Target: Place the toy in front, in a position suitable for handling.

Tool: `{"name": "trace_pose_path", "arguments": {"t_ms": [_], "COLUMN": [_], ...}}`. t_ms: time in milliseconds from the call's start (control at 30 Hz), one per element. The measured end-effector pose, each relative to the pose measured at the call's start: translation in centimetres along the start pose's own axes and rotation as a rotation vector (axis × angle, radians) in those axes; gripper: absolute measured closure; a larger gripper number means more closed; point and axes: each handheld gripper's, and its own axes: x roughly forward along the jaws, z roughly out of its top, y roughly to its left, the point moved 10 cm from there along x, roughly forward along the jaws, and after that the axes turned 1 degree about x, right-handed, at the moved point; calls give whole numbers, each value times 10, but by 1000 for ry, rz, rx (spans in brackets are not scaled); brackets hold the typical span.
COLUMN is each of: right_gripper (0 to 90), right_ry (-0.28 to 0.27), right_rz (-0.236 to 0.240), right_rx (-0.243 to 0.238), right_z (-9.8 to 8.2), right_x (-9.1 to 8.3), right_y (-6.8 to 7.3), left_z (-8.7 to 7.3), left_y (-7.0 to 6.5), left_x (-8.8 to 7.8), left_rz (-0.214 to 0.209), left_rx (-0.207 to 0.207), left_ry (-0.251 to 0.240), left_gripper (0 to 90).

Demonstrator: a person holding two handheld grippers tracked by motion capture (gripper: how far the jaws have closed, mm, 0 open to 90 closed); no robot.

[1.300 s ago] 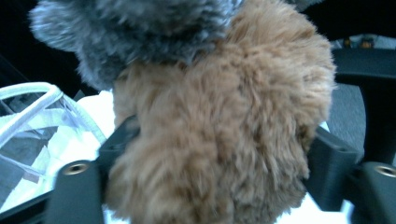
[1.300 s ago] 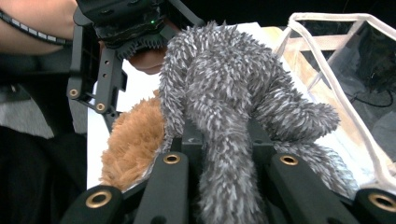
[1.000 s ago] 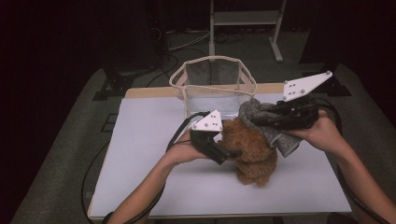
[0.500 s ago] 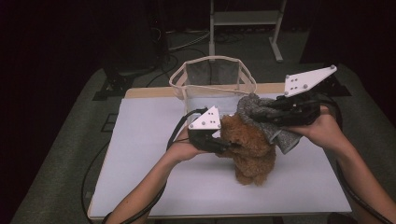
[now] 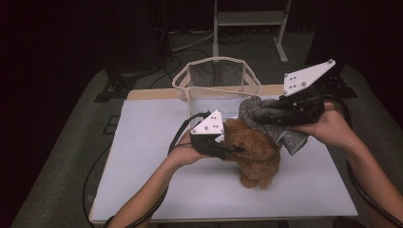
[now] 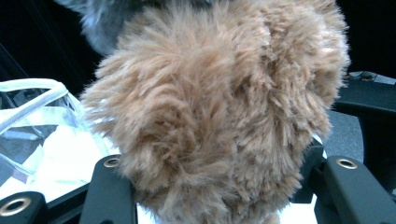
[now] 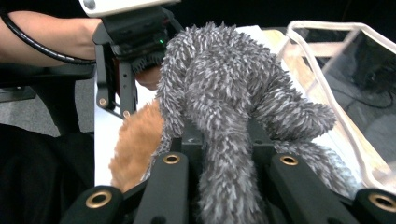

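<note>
A brown plush toy (image 5: 256, 156) lies on the white table (image 5: 142, 156); in the left gripper view its fur (image 6: 219, 107) bulges between both jaws. My left gripper (image 5: 235, 151) is shut on the toy's left side, and its jaws have just been closing with the toy between them. A grey fuzzy cloth (image 5: 280, 128) drapes over the toy's top. My right gripper (image 5: 266, 114) is shut on that cloth, and a strand (image 7: 224, 93) runs down between its jaws (image 7: 229, 163). The left gripper (image 7: 126, 46) also appears beyond the cloth in the right gripper view.
A clear bag with a white rim (image 5: 216, 64) stands open at the table's far edge, just behind both grippers; its rim (image 6: 32, 93) (image 7: 336, 93) is close by. A metal stand (image 5: 247, 19) is on the floor beyond. Bare table lies left and in front.
The left jaws, wide apart beside the toy a second ago, have closed onto its fur. The right gripper has risen slightly with the grey cloth.
</note>
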Motion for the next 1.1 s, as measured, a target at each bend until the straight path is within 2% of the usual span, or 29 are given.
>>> {"name": "trace_pose_path", "arguments": {"t_ms": [133, 200, 267, 367, 467, 667, 767, 900, 1033, 1067, 1100], "right_gripper": [745, 745, 745, 745, 744, 743, 743, 743, 743, 744, 744], "right_ry": [25, 29, 37, 21, 6, -53, -72, -94, -111, -114, -116], "right_rz": [2, 14, 22, 15, -7, -15, -4, 10, 34, 40, 47], "right_rx": [-19, -31, -34, -33, -11, 22, 30, 38, 37, 36, 34], "right_z": [3, 8, 10, 9, 4, -3, -5, -2, 3, 4, 6], "right_x": [3, 10, 15, 13, 3, -9, 1, 20, 35, 39, 44], "right_y": [4, 7, 8, 5, -1, -4, -2, -2, -1, 0, 1], "left_z": [5, 7, 6, 2, -4, -16, -20, -27, -24, -24, -26], "left_y": [-5, -9, -10, -7, -3, 0, 0, 1, -1, -2, -3], "left_x": [6, 8, 7, 1, -7, -20, -23, -29, -45, -47, -49], "left_rz": [-6, -6, -7, -5, 3, 14, 7, 26, 31, 38, 51], "left_rx": [32, 55, 61, 50, 20, -5, -32, -20, -20, -17, 1], "left_ry": [15, 26, 35, 33, 26, 37, 57, 117, 115, 120, 149], "left_gripper": [419, 416, 416, 416, 415, 403, 328, 190, 148, 135, 128]}}
